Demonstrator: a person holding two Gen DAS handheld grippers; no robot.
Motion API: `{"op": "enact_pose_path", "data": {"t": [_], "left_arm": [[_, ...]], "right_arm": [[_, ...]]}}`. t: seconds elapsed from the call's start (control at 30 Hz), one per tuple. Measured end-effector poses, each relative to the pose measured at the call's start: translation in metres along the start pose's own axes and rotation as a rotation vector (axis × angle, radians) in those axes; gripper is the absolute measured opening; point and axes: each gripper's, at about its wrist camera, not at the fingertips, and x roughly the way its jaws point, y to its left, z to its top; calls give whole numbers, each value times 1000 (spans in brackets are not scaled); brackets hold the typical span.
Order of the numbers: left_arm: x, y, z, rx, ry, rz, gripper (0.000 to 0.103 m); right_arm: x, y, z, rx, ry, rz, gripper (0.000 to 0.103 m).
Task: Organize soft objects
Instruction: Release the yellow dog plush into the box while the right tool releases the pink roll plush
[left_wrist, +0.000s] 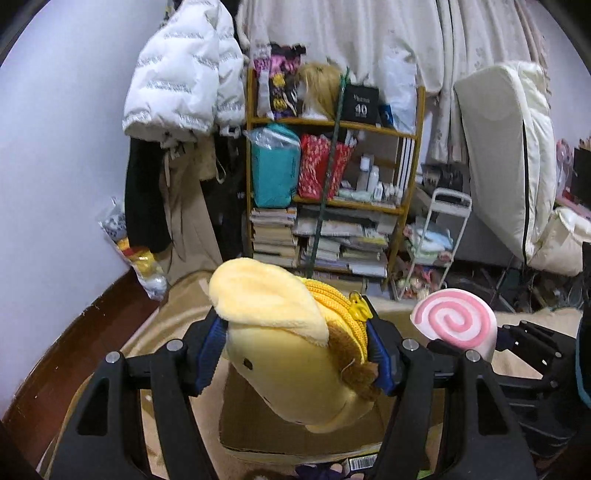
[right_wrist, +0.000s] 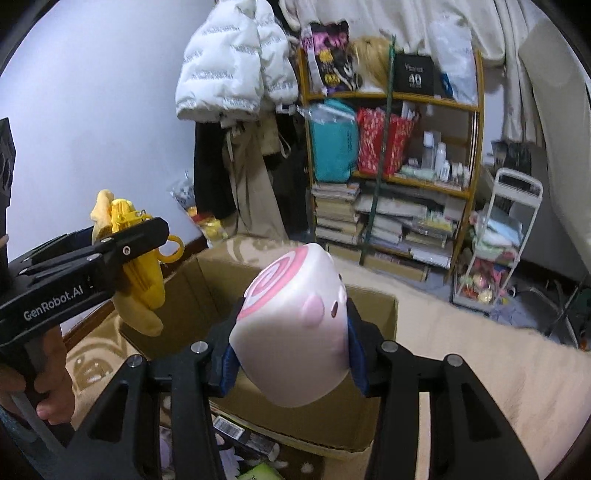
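My left gripper (left_wrist: 295, 354) is shut on a yellow banana plush (left_wrist: 280, 354) with a zipper and a brown stem, held above an open cardboard box (left_wrist: 258, 432). My right gripper (right_wrist: 291, 354) is shut on a white plush with a pink spiral (right_wrist: 295, 325), held over the same box (right_wrist: 207, 288). The spiral plush (left_wrist: 456, 321) shows to the right in the left wrist view. The banana plush (right_wrist: 136, 280) and the left gripper (right_wrist: 122, 258) show at the left in the right wrist view.
The box sits on a beige blanket (right_wrist: 480, 362). Behind stands a wooden shelf (left_wrist: 332, 192) with books and bags, hanging coats (left_wrist: 177, 110), a white cart (left_wrist: 432, 243) and a propped mattress (left_wrist: 509, 155). A dark wooden edge (left_wrist: 74, 332) runs along the wall at left.
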Motion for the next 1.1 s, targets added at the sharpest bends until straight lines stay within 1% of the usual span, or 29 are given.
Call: {"op": "enact_pose_path", "data": {"t": [0.27,0.33,0.4,0.43,0.53,0.57,0.6,0.63,0.67,0.7,0.77,0.87,1.0,1.1], "left_arm": [[21,-2,-13,0,76,-11,68],[25,-2,-16,-3,91,-4,68],[25,-1,-18,-2,94,12,68],[25,0,-19,-3,96,18,69],[23,2,-19,-9,103,7,77],[22,3,-19,-8,102,4,83],[19,3,-18,-3,97,6,87],[16,4,-18,-1,91,11,89],[12,4,-17,3,85,16,92],[7,4,-17,6,77,20,95],[1,5,-16,6,72,28,97],[-9,10,-19,12,85,28,99],[-23,18,-27,21,104,63,100],[-33,23,-32,9,123,70,100]], "right_arm": [[15,-13,-13,32,49,2,57],[15,-16,-16,44,54,3,58],[14,-18,-18,59,55,-4,61],[13,-18,-19,60,55,-5,62],[10,-18,-19,58,48,-4,67],[8,-18,-19,58,43,2,72],[5,-17,-19,56,35,11,81],[1,-15,-19,52,21,15,86],[-4,-14,-18,48,2,12,93],[-8,-12,-17,44,-14,9,99],[-18,-9,-16,36,-40,1,103],[-32,-5,-17,30,-51,1,103],[-51,-1,-22,22,-43,1,103],[-65,-1,-28,22,-39,-14,103]]}}
